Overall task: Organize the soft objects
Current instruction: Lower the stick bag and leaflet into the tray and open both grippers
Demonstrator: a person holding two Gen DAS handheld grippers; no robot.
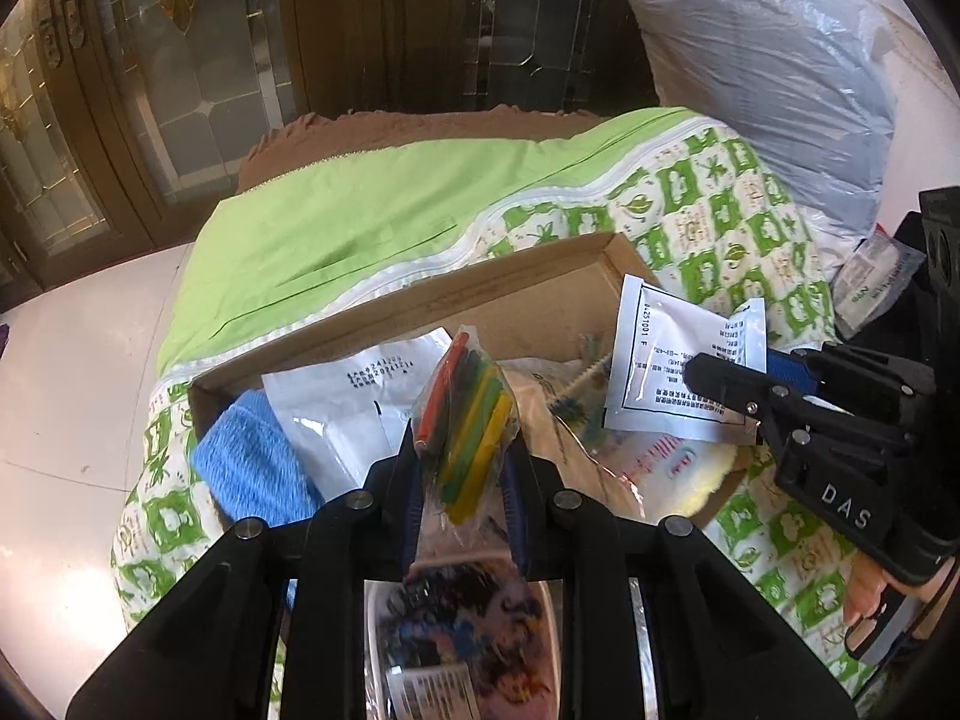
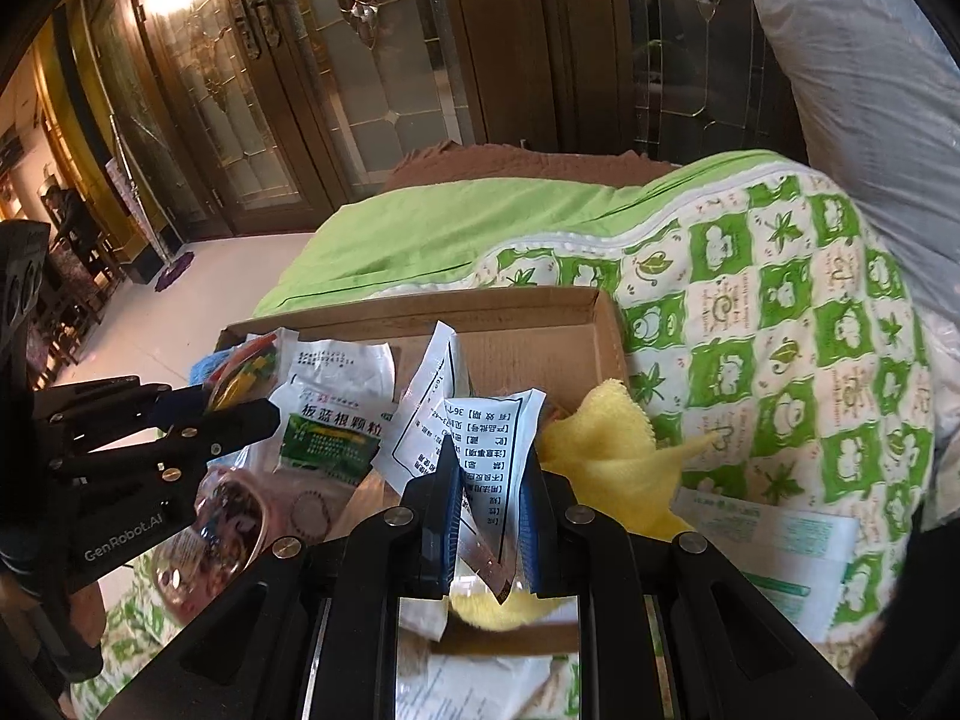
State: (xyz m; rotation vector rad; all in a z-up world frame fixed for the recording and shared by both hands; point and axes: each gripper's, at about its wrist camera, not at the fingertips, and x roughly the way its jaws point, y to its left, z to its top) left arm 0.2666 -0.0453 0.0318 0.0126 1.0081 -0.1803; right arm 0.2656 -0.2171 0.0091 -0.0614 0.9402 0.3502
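Both grippers carry packets above the cardboard box [image 1: 540, 276] (seemingly for dropping in): left gripper [image 1: 465, 456] pinches a clear bag of coloured sticks [image 1: 471, 420], right gripper [image 2: 489, 498] clamps a white sachet [image 2: 489, 450].

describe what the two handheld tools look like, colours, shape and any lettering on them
Both are black plastic scissor-linkage tools with silver pivot pins and blue pads lining the inner faces of the fingers. The right tool, seen from the left wrist camera, carries white letters "DAS" on its body. The left tool, seen from the right wrist camera, reads "GenRobot.AI" in white. No sleeve is visible.
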